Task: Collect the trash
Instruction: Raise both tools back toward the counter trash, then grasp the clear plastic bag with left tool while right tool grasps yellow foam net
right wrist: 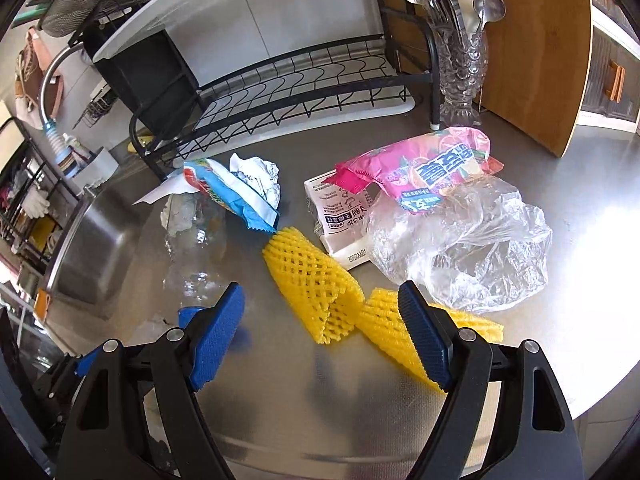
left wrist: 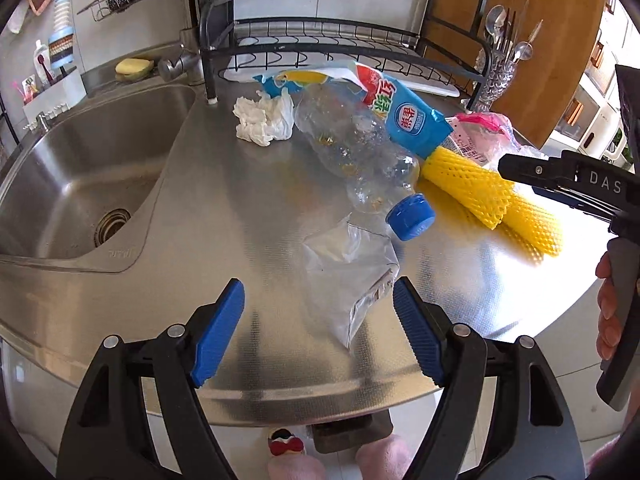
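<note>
Trash lies scattered on the steel counter point(left wrist: 248, 208). A crushed clear bottle point(left wrist: 352, 148) with a blue cap point(left wrist: 411, 216) lies under a blue snack wrapper point(left wrist: 404, 114), beside a crumpled white tissue point(left wrist: 262, 120). A clear plastic packet point(left wrist: 352, 276) lies just beyond my left gripper point(left wrist: 318, 328), which is open and empty above the counter. Yellow foam netting point(right wrist: 320, 292) stretches ahead of my right gripper point(right wrist: 322, 330), open and empty too. Farther off lie a white carton point(right wrist: 340, 220), a pink wrapper point(right wrist: 432, 168) and a clear plastic bag point(right wrist: 472, 248).
A steel sink point(left wrist: 92, 168) lies to the left. A black dish rack point(right wrist: 280, 92) stands at the back, with a glass holder of cutlery point(right wrist: 460, 60) and a wooden board point(right wrist: 536, 40) on the right. The counter's front edge point(left wrist: 280, 412) is close below the grippers.
</note>
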`<state>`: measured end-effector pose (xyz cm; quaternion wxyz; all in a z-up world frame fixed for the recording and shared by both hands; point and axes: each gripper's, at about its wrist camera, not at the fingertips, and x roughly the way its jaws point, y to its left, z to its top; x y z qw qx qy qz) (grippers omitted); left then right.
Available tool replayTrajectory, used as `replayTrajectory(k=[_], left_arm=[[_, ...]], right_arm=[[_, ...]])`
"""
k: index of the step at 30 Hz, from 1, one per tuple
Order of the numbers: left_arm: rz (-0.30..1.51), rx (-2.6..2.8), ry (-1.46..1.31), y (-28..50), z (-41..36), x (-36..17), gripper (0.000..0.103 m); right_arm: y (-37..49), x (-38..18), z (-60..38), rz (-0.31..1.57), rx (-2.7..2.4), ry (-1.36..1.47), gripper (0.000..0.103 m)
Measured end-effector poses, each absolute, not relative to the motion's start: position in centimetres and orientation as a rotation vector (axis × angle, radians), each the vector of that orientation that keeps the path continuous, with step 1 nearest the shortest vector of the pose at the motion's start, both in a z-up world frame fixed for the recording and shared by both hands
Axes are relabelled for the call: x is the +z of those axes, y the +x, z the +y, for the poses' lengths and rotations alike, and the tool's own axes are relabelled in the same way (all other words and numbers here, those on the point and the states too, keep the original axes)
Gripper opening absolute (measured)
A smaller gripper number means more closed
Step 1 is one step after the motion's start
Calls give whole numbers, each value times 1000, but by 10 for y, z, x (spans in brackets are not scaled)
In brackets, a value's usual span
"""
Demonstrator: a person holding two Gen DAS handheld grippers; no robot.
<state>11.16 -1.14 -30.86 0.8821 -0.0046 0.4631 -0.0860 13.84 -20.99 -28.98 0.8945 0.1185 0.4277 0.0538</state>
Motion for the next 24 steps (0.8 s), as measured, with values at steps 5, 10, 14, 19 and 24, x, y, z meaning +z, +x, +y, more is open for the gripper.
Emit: replayTrajectory(k=[5,10,14,19,24], left_arm=[[1007,-179,-48,129,-10,-320,73],[1029,-177,-31,136,-13,-327,59],[1028,-180,-31,137,-14,-326,39],[1025,-179,-19,136,-14,-324,12],[968,-176,-17,125,-13,-304,8]], right_arm=[[156,-301,-207,911,124,225,76],[163,-309,-200,953,166,201,57],[164,-314,-194,966,176,180,31],[161,-306,-182,946,195,146,12],[152,-283,-175,894,207,142,11]])
